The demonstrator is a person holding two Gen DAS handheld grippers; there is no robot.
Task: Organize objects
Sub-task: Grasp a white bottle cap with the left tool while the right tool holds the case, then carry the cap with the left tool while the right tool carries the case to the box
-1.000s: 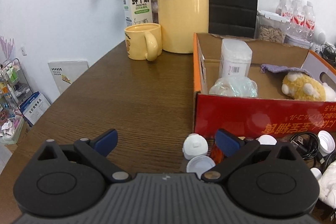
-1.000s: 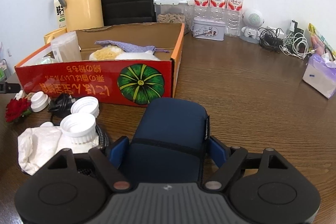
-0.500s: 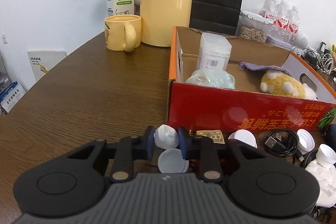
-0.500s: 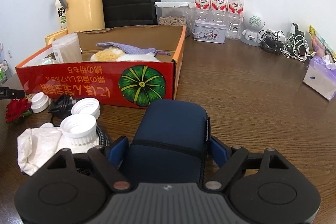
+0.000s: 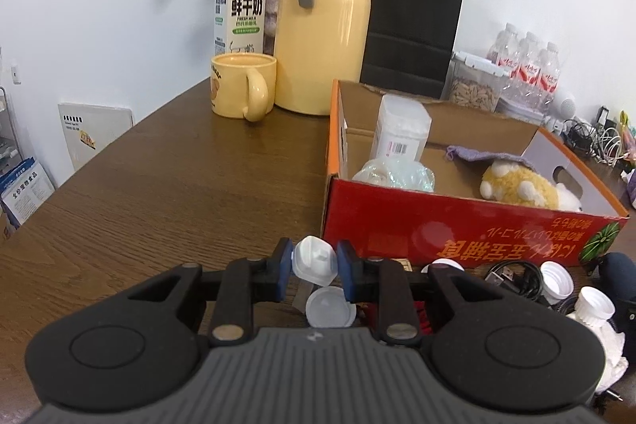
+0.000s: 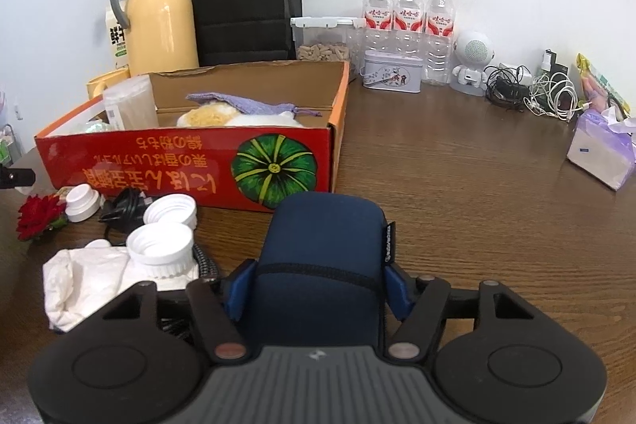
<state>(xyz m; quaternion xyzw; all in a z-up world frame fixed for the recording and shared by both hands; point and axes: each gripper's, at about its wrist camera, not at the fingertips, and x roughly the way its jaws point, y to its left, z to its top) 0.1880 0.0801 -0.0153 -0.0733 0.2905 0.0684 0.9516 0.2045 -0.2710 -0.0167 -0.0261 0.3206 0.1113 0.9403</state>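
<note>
Lifted since a second ago, the left gripper (image 5: 314,267) clamps a small white faceted plastic cap (image 5: 314,261), raised beside the red cardboard box (image 5: 457,229). Right gripper (image 6: 316,291) squeezes a soft navy fabric pouch (image 6: 322,253), long axis pointing toward that box, on the wood-grain table (image 6: 457,193).

Left gripper (image 5: 314,271), right gripper (image 6: 316,291): black bodies, ribbed grey housing, blue pads, round metal pivots

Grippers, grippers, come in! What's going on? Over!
Left gripper shut on white cap. Right gripper shut on blue pouch. Red box just ahead, open top.
</note>
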